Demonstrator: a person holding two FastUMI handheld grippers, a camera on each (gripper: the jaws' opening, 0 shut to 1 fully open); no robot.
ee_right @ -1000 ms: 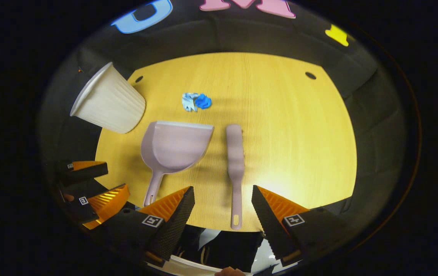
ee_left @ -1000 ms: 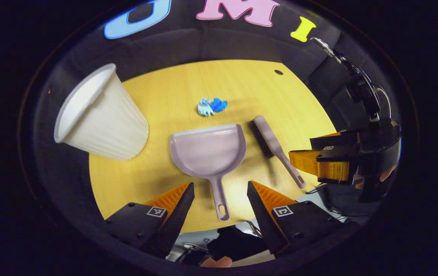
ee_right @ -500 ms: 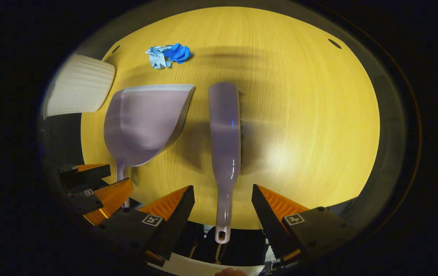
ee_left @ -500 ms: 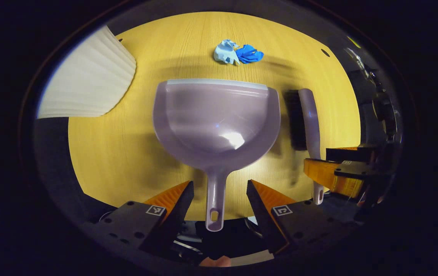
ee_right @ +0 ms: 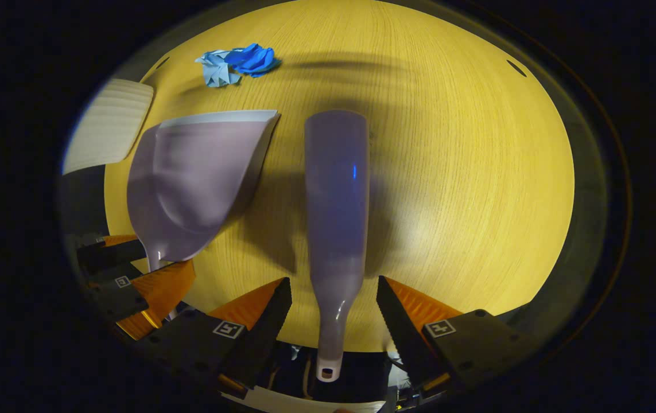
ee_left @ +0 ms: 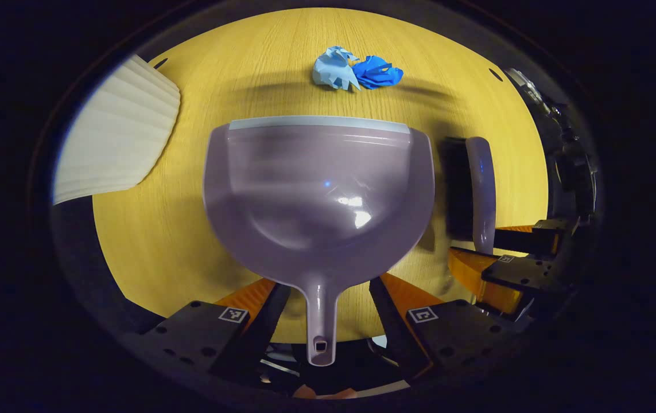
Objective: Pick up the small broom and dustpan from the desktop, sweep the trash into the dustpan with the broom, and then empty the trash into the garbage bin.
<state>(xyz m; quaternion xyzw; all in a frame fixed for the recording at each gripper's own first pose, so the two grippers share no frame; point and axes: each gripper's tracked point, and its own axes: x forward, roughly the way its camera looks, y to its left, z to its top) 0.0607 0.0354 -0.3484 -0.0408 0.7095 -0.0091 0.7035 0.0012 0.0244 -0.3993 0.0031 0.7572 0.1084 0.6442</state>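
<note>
Left hand-held gripper (ee_left: 323, 295) wide astride dustpan (ee_left: 319, 189) handle, right hand-held gripper (ee_right: 333, 292) wide astride broom (ee_right: 336, 212); trash (ee_left: 356, 71) beyond.

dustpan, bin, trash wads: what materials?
Dustpan: likely moulded plastic, glossy, with sharp highlights in the bowl. Bin: probably matte plastic, white, ribbed wall without glare. Trash: looks like crumpled paper, two blue shades, sharp creases.

The left claw (ee_left: 328, 292) hung low with its fingers spread wide, one on each side of the dustpan (ee_left: 317, 189) handle, not touching it. The right claw (ee_right: 333, 295) was likewise spread, straddling the broom (ee_right: 336, 218) handle without contact.
</note>
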